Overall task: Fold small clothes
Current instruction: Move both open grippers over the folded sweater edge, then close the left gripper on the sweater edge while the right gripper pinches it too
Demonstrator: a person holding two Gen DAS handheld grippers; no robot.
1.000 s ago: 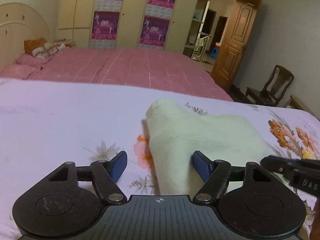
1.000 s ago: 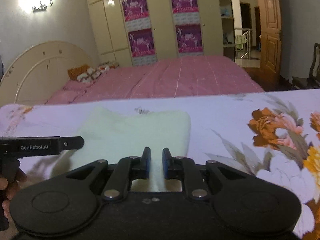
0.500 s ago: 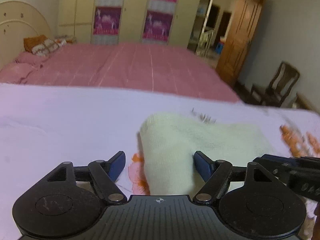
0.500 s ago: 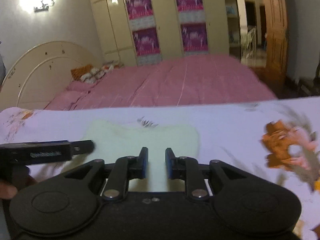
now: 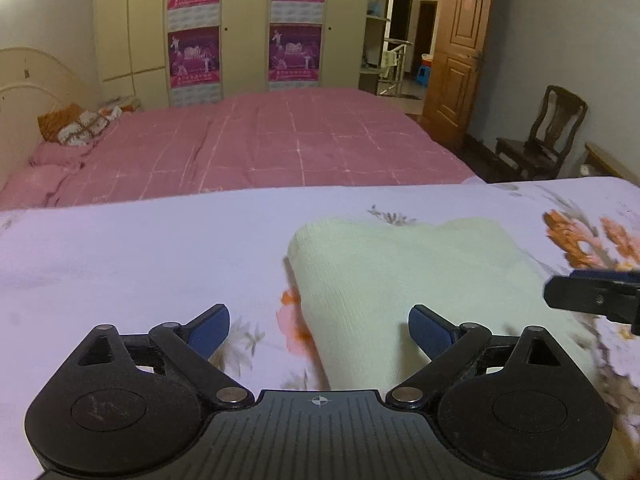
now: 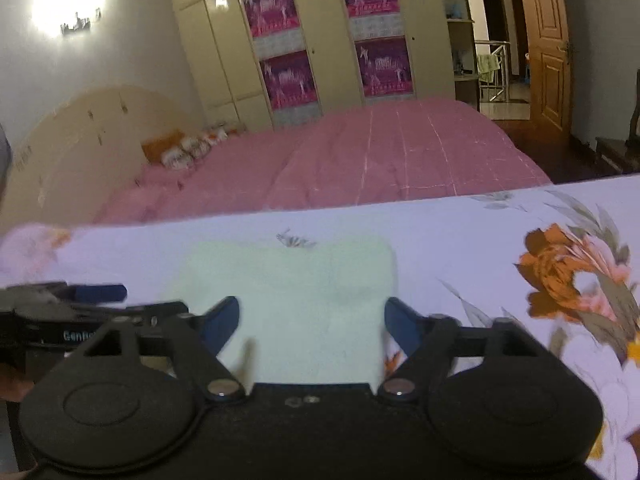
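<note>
A pale yellow-green folded garment [image 5: 404, 276] lies flat on the flowered white sheet [image 5: 140, 264]. My left gripper [image 5: 319, 326] hovers over its near left edge, jaws opening wide; the cloth lies below the gap, touched by neither pad. In the right wrist view the same garment [image 6: 296, 292] lies under my right gripper [image 6: 312, 320], whose jaws are opening, blue pads well apart and not pressing the cloth. The right gripper shows at the right edge of the left view [image 5: 596, 296]; the left gripper shows at the left edge of the right view [image 6: 64, 308].
Beyond the flowered sheet [image 6: 460, 240] lies a pink bed [image 5: 260, 140] with pillows [image 5: 76, 124] by a cream headboard. Wardrobes with purple posters [image 5: 244, 20] line the back wall. A wooden door [image 5: 456, 52] and a dark chair [image 5: 548, 136] stand at the right.
The right gripper's jaws, nearly shut before, have spread wide and let go of the garment. The left jaws widened too. Both grippers have lifted slightly; the garment stays flat.
</note>
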